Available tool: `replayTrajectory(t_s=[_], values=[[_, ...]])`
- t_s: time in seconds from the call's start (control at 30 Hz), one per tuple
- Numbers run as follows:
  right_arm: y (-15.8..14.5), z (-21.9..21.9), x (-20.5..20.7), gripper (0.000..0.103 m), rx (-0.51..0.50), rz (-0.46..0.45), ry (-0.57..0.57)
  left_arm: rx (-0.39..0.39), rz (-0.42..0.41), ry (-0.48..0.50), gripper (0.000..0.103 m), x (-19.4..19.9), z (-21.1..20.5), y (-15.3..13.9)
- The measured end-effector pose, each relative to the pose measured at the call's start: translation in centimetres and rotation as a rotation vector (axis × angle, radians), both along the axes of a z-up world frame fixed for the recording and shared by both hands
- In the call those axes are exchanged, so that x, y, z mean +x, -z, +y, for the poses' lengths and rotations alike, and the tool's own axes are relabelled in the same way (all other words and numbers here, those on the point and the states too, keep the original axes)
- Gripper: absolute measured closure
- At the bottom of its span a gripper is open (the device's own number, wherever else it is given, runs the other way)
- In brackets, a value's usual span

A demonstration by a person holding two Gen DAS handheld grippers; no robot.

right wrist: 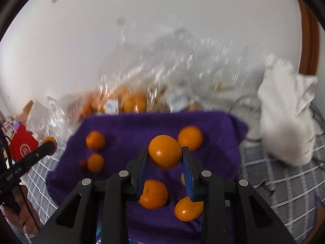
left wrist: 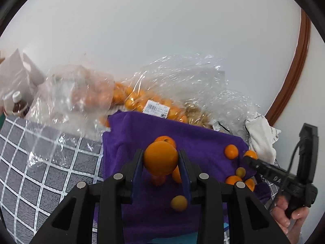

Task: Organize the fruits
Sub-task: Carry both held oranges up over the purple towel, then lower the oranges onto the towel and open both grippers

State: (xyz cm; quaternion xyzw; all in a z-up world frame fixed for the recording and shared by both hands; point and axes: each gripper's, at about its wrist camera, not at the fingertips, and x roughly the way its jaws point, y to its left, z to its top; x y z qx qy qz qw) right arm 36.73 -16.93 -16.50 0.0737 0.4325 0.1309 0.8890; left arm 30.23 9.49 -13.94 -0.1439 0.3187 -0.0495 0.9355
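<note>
Two oranges held above a purple towel

The left tongs are clamped on a round orange fruit; the right tongs pinch another round orange, both over the purple terry towel strewn with loose oranges.

Left tool: pitched downward, blue pads clamped on an orange. Right tool: pitched downward, pads clamped on another orange. Right hand: wrapped round its handle, fingers curled.
</note>
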Motion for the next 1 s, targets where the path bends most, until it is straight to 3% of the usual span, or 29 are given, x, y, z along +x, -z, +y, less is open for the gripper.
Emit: replayTrajectory(t_s=[0.2,0.7,0.87,1.0], values=[[1.3,2.0,0.3,0.071,-0.032,-0.010,-0.042,-0.046,-0.007,0.000,0.071,0.0,0.9,0.8],[3.2,2.4,0.3,0.070,-0.079,0.035,-0.020,-0.062,0.011,0.002,0.071,0.1,1.4,1.5],[2.6,1.9,-0.6,0.054,-0.071,0.004,-0.011,-0.050,0.010,0.001,0.071,0.0,1.8,1.7],[1.6,0.9,-2.1,0.054,-0.069,-0.035,-0.007,-0.052,0.009,0.023,0.071,-0.1,1.8,1.7]])
